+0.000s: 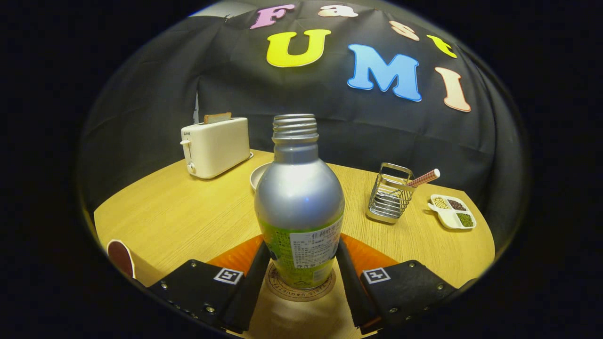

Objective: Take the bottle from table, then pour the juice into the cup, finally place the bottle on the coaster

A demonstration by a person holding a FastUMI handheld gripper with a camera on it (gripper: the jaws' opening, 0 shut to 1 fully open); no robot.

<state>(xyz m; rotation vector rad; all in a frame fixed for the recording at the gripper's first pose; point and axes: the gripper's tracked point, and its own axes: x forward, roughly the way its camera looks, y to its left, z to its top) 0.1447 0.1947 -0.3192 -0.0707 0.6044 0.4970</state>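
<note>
Bottle (299, 207) stands upright on coaster (300, 288), cap off; gripper (301, 275) fingers flank its base, seemingly touching both sides, so likely clasping it to steady the set-down; cup (259, 175) beyond, near toaster (215, 147)

- The bottle (299, 197) hides most of the bowl (259, 175) behind it; just a left arc of rim shows, centre of the frame.
- The coaster (300, 288) lies largely under the bottle, bottom centre; its rim lettering is too small to read.
- Whether the fingers (254, 278) of the gripper (301, 275) press the bottle's sides or stand just clear cannot be told.
- The cup (121, 256), lower left, is cut off; only part of its rim shows.
- The orange mat (372, 256) is mostly covered by fingers and bottle.
- The contents of the rack (390, 197), right of centre, are unclear beyond a striped handle (425, 178).
- The item in the toaster (215, 147) slot, upper left, shows only its top edge.
</note>
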